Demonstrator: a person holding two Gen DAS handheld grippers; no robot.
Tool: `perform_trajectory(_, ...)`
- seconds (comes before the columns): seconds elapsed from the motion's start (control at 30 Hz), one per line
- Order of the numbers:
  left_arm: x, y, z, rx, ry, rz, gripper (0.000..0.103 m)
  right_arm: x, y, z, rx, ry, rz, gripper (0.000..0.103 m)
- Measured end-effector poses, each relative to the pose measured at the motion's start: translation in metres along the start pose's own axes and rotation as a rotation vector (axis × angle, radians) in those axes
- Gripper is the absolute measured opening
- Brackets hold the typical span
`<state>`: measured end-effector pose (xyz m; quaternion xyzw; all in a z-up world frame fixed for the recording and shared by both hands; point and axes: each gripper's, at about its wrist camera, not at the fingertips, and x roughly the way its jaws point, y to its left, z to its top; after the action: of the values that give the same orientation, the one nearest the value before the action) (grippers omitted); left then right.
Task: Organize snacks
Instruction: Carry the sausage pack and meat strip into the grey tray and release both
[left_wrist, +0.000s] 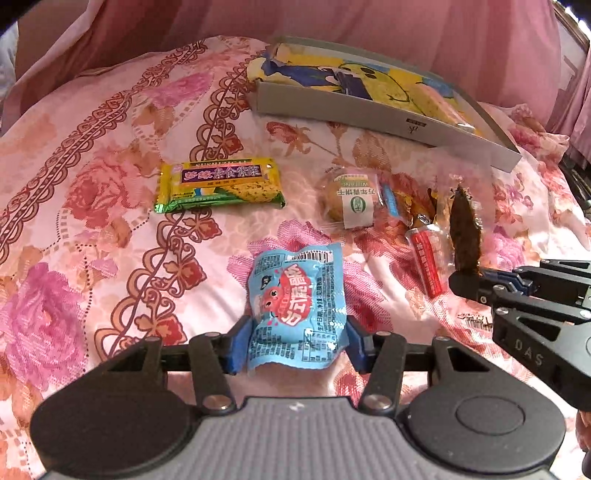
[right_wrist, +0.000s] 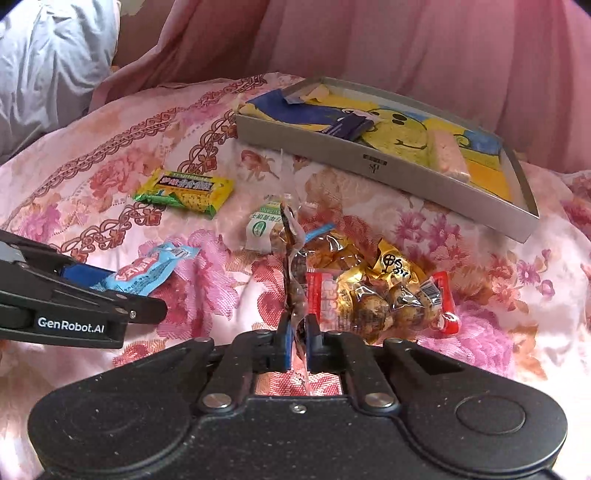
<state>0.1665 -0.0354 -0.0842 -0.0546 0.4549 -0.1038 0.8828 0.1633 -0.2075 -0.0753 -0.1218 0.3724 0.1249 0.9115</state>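
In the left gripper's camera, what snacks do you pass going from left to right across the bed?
Yellow-green snack bar → blue packet held in the left gripper → round pastry with a white label → red stick packet → dark brown snack in clear wrap held in the right gripper.

The bedspread is soft printed cloth with a faint sheen. The blue packet, yellow packet and clear wrapper are glossy, crinkled plastic film. The box looks like matt grey cardboard, and both grippers' frames are matt black.
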Motion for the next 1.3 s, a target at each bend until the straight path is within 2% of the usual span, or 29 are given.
perform_trajectory(0.3, -0.008, 0.006, 0.003, -0.111, -0.038, -0.051, 0.056, -0.009, 0.002, 0.012, 0.016, -0.037, -0.029, 0.005)
perform_trajectory(0.5, -0.021, 0.011, 0.009, -0.178, -0.123, -0.084, 0.056, -0.023, 0.001, 0.027, -0.024, -0.073, -0.058, 0.005)
perform_trajectory(0.63, -0.031, 0.01, 0.024, -0.183, -0.186, -0.044, 0.056, -0.031, -0.008, 0.044, -0.034, -0.096, -0.06, 0.005)
perform_trajectory(0.77, -0.047, -0.004, 0.061, -0.112, -0.327, 0.006, 0.056, -0.034, -0.019, 0.07, -0.061, -0.122, -0.081, 0.005)
perform_trajectory(0.87, -0.049, -0.008, 0.099, -0.127, -0.363, -0.023, 0.056, -0.035, -0.024, 0.097, -0.055, -0.159, -0.096, 0.005)
perform_trajectory(0.97, -0.046, -0.01, 0.134, -0.101, -0.399, -0.032, 0.056, -0.03, -0.031, 0.12, -0.019, -0.208, -0.105, 0.005)
perform_trajectory(1.1, -0.031, -0.007, 0.17, -0.05, -0.406, -0.042, 0.056, -0.009, -0.049, 0.132, 0.054, -0.261, -0.13, 0.005)
perform_trajectory(1.3, 0.018, -0.01, 0.206, 0.021, -0.37, -0.023, 0.056, 0.037, -0.081, 0.137, 0.093, -0.243, -0.184, 0.005)
